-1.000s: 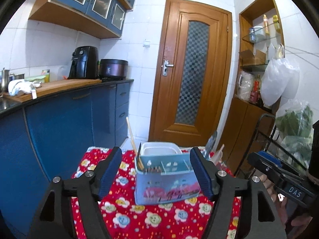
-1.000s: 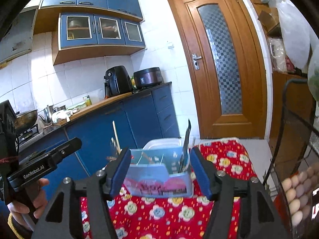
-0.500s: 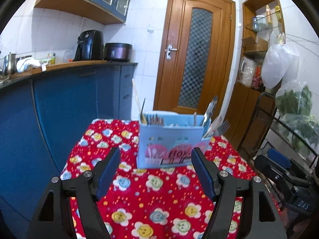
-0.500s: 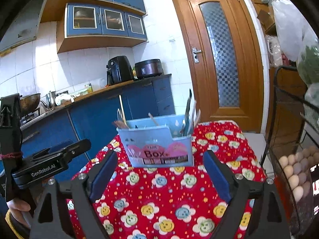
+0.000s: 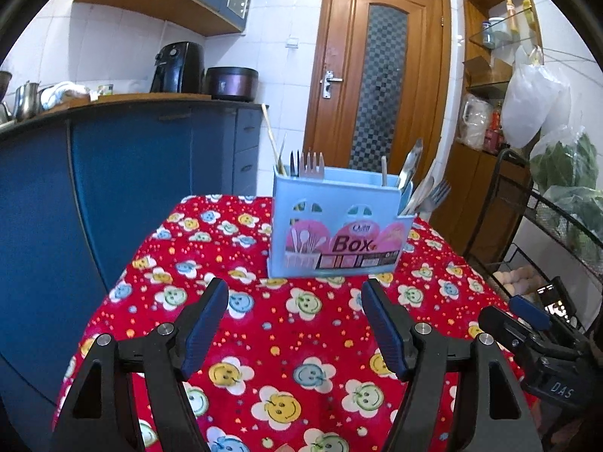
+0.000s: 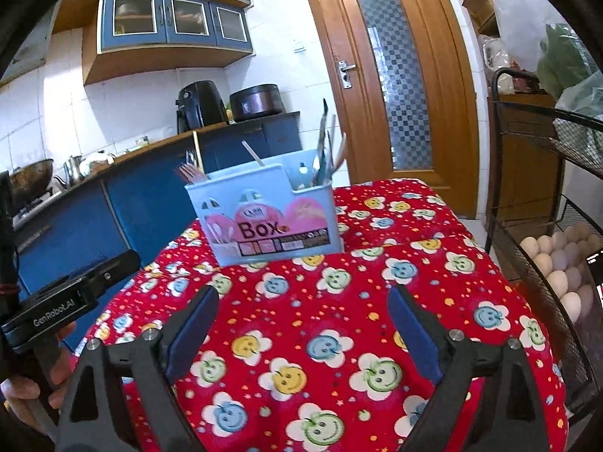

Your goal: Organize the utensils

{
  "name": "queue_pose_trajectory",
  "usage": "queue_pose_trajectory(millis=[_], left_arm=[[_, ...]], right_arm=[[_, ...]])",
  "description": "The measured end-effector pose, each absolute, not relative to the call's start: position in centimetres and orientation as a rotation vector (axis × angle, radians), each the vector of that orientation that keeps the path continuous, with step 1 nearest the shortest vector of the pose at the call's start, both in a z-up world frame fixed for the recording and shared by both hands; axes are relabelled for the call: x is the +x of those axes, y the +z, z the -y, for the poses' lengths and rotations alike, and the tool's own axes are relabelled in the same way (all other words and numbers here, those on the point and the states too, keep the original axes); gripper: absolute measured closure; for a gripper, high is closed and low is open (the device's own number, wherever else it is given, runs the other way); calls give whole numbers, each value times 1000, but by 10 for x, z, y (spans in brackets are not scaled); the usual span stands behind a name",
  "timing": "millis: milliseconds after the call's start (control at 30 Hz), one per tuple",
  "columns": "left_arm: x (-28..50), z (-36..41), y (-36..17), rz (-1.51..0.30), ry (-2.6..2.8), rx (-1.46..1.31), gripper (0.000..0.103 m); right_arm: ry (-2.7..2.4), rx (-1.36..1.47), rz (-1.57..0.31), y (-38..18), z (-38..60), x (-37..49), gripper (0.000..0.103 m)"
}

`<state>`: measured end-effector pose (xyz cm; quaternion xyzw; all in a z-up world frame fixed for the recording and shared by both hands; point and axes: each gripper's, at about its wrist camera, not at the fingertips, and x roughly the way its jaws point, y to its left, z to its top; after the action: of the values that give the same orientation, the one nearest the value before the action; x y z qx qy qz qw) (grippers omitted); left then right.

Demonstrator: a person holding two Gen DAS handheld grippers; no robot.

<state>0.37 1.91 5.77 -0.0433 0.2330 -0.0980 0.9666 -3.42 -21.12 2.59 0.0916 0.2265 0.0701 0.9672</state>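
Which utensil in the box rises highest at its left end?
The thin pale chopstick; it leans up well above the forks beside it in the box.

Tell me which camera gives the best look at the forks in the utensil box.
The left wrist view. The forks stand clear above the utensil box, tines sharp, with another fork at its right end. The right wrist view shows only blurred fork tips behind the box's corner.

Bare tablecloth (image 5: 286, 324) before utensil box (image 5: 335, 233).
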Motion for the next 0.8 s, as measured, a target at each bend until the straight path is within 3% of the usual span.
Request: queue_pose_trajectory(millis=[133,800], left_arm=[[2,-15,45,-472,-175,-69,29],[-7,-9,20,-425,-100,-34,29]], right_arm=[[127,176,-451,15,210,-35,4],[61,72,-429,-4,197,-37,3]])
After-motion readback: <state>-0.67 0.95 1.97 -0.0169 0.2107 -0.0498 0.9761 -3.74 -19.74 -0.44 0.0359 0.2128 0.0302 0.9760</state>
